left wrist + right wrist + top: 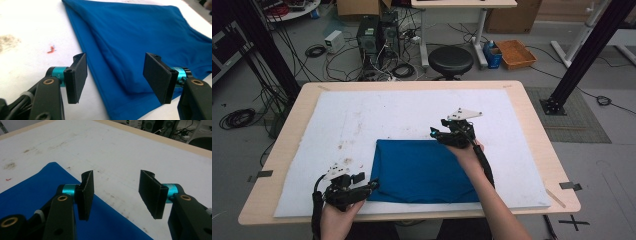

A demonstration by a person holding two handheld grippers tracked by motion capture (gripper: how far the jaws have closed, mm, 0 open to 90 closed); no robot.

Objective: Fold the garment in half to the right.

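**Both grippers open at opposite corners of the blue cloth**

Left gripper (371, 185) sits at the near left corner of the blue cloth (422, 170), jaws spread wide and holding nothing. From the left gripper view (115, 77), the cloth (140, 45) edge runs between the two pads, one pad (76, 77) over the white mat (30, 30), the other over the fabric.

Right gripper (435, 134) rests at the far right corner of the cloth, jaws likewise wide apart and empty. In the right gripper view (116, 195), the cloth (32, 195) corner lies under the left pad (86, 195); the other pad is over the stained mat (112, 152).

The cloth lies flat, folded to a rectangle, on the near central part of the mat (412, 115), which covers the wooden table (537, 130)
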